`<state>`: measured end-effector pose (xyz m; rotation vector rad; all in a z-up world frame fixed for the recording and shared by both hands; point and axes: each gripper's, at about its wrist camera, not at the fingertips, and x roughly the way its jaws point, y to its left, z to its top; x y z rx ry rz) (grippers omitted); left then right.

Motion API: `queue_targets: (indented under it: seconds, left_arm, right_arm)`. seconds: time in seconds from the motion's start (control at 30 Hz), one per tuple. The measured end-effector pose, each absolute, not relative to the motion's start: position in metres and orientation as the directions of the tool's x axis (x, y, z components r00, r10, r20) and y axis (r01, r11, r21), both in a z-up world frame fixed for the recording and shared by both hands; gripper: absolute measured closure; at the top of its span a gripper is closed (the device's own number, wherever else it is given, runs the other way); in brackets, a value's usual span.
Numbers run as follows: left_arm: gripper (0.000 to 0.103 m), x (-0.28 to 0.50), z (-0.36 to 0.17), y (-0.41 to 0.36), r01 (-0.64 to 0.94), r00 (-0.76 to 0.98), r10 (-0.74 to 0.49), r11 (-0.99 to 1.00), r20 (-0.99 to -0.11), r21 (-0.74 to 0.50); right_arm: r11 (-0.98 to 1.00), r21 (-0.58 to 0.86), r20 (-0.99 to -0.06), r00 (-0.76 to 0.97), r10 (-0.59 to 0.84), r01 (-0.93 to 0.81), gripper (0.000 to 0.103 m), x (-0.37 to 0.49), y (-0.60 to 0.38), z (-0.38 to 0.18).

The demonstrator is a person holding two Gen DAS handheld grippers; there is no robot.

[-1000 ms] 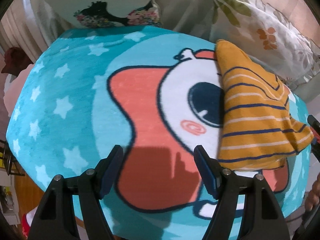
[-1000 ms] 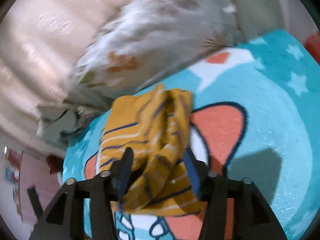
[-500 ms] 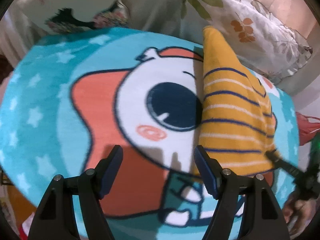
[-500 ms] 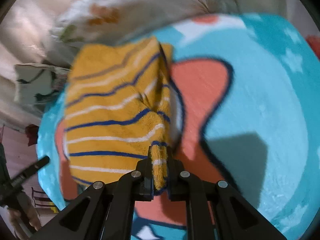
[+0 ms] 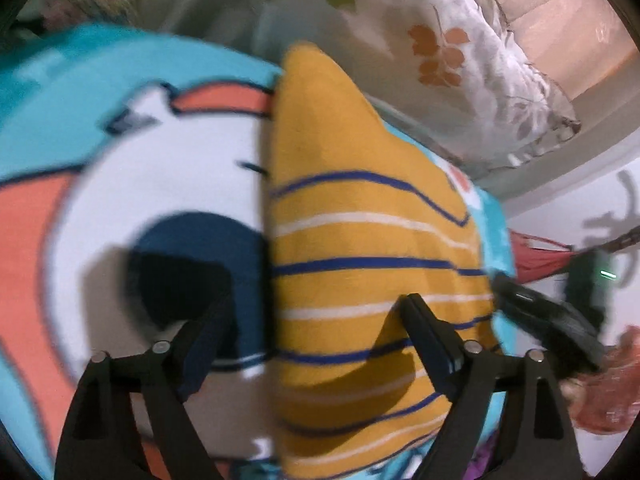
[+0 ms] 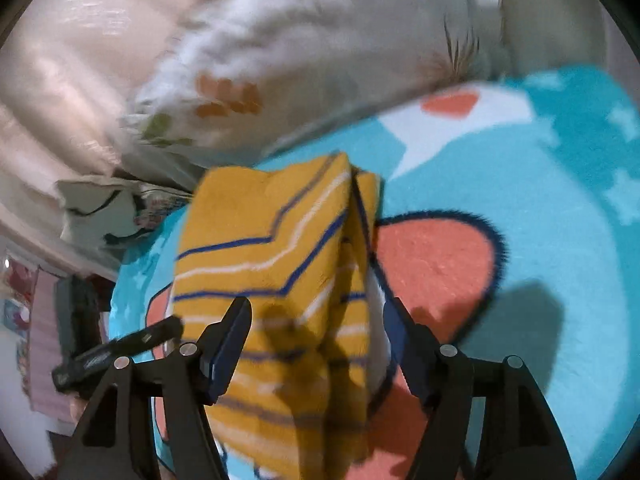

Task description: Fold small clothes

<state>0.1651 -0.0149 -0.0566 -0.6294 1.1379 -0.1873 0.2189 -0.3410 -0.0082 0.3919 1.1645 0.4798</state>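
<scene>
- Yellow garment (image 5: 360, 248) with blue and white stripes lies on a teal cartoon blanket (image 5: 72, 92) that covers a bed, its far end near a leaf-print pillow (image 5: 472, 64); seen through the right wrist camera the same garment (image 6: 264, 248) runs away from the gripper towards the pillow (image 6: 280, 52).
- Progress, as a judgement: at least one fold looks done, since a long doubled edge and a raised crease run down the cloth. It is still a long, narrow shape, so a crosswise fold probably remains, and then setting it aside.
- Left gripper (image 5: 316, 316) has its jaws spreading apart and holds nothing; one finger hangs over the striped cloth, the other over the blanket's dark blue eye, straddling the garment's long edge.
- Right gripper (image 6: 320, 320) is also widening, at its fullest spread. The near end of the garment lies between its fingers, but the pads do not press on it.
- No brand, label or readable writing shows on the garment, the blanket or the pillow; motion blur would hide any small print.
</scene>
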Motion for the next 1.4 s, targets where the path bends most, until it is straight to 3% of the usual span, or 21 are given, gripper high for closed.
queue_targets:
  seconds: [0.1,0.13,0.2,0.3,0.43,0.5,0.6,0.63,0.73,0.93,1.03,1.13,1.3,1.4]
  left_arm:
    - [0.02,0.173,-0.068,-0.032,-0.163,0.376,-0.505,0.789,-0.777,-0.592]
    - [0.03,0.174,-0.065,-0.038,-0.146,0.373,-0.487,0.81,-0.79,-0.568]
    - [0.055,0.175,-0.055,-0.045,-0.143,0.361,-0.451,0.838,-0.816,-0.527]
    - [0.065,0.171,-0.026,-0.038,-0.134,0.395,-0.441,0.84,-0.806,-0.525]
    - [0.064,0.163,0.001,-0.028,-0.142,0.428,-0.404,0.854,-0.809,-0.501]
    - [0.058,0.164,-0.004,-0.025,-0.172,0.411,-0.376,0.863,-0.831,-0.475]
    - [0.054,0.163,-0.032,-0.026,-0.224,0.328,-0.282,0.904,-0.902,-0.364]
    - [0.048,0.16,-0.039,-0.026,-0.229,0.313,-0.278,0.906,-0.908,-0.356]
    - [0.038,0.146,-0.041,-0.03,-0.236,0.327,-0.257,0.91,-0.909,-0.342]
    - [0.037,0.113,-0.034,-0.032,-0.282,0.336,-0.195,0.913,-0.921,-0.296]
    - [0.037,0.095,-0.033,-0.029,-0.319,0.339,-0.193,0.897,-0.921,-0.306]
    - [0.037,0.083,-0.032,-0.031,-0.339,0.335,-0.174,0.895,-0.926,-0.291]
    - [0.037,0.062,-0.008,-0.031,-0.35,0.358,-0.027,0.923,-0.933,-0.161]
    - [0.034,0.047,0.006,-0.027,-0.374,0.371,0.059,0.923,-0.927,-0.091]
  right_arm:
    - [0.809,0.576,-0.765,0.274,0.584,-0.116,0.032,0.239,-0.327,-0.034]
    - [0.796,0.594,-0.754,0.263,0.601,-0.116,0.047,0.243,-0.32,-0.038]
    - [0.766,0.635,-0.733,0.235,0.639,-0.102,0.056,0.245,-0.312,-0.041]
    - [0.727,0.676,-0.69,0.24,0.682,-0.121,0.067,0.245,-0.309,-0.023]
    - [0.663,0.728,-0.612,0.268,0.744,-0.175,0.075,0.241,-0.306,0.006]
    - [0.659,0.731,-0.605,0.276,0.747,-0.18,0.075,0.237,-0.306,0.006]
    - [0.765,0.629,-0.723,0.259,0.641,-0.137,0.075,0.236,-0.303,-0.024]
    - [0.784,0.607,-0.744,0.255,0.617,-0.128,0.074,0.234,-0.304,-0.032]
    - [0.774,0.626,-0.733,0.266,0.626,-0.096,0.072,0.23,-0.314,-0.035]
    - [0.827,0.548,-0.74,0.388,0.549,-0.125,0.068,0.224,-0.325,0.015]
    - [0.803,0.563,-0.685,0.432,0.586,-0.195,0.068,0.219,-0.317,0.046]
    - [0.766,0.583,-0.672,0.37,0.642,-0.27,0.068,0.223,-0.296,0.047]
    - [0.863,0.46,-0.82,0.274,0.502,-0.207,0.068,0.244,-0.278,-0.006]
    - [0.88,0.442,-0.826,0.305,0.474,-0.172,0.068,0.241,-0.286,-0.002]
